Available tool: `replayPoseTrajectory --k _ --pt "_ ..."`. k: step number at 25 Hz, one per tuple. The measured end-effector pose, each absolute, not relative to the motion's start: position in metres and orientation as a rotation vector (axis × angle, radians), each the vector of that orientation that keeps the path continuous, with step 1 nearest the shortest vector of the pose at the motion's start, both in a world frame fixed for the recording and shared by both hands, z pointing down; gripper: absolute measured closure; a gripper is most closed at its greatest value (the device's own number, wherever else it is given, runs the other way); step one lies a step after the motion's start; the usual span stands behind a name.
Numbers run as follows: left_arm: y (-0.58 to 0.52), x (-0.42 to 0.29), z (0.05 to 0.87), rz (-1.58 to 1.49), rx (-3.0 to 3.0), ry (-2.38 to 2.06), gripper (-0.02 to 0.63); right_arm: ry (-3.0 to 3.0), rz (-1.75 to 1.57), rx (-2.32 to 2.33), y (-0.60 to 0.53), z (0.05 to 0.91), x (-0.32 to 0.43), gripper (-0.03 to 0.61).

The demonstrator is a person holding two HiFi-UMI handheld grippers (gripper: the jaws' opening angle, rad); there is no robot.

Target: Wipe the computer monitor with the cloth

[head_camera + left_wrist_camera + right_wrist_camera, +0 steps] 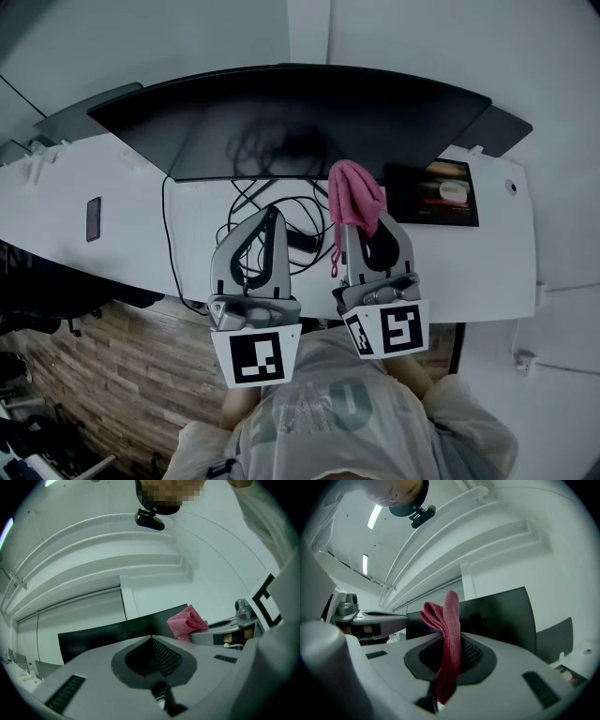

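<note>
Right tool (pixel 361 225) clamped on the pink cloth (pixel 355 194) before the monitor (pixel 291 117); left tool (pixel 272 220) closed, empty.

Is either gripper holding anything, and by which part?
The right gripper pinches the pink cloth mid-length, a bunch sticking out past the tips. The left gripper is shut on nothing.

Monitor (pixel 291 117): wide, black, screen dark, upright at back of white counter (pixel 112 253). Cloth (pixel 355 195): pink, bunched, pinched upright in right tool (pixel 359 220), just in front of screen's lower edge.
</note>
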State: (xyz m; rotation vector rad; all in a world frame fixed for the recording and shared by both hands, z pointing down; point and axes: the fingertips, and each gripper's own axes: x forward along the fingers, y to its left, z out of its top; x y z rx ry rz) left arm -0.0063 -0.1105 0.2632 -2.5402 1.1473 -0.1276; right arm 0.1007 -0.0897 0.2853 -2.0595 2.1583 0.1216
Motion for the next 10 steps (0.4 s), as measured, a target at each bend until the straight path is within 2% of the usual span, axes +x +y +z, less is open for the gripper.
replayPoseTrajectory --k 10 --pt "-0.1100 -0.0050 0.2644 -0.135 -2.535 1.166 0.609 2.184 0.133 -2.029 -0.0902 0.2852 0.0994 0.522"
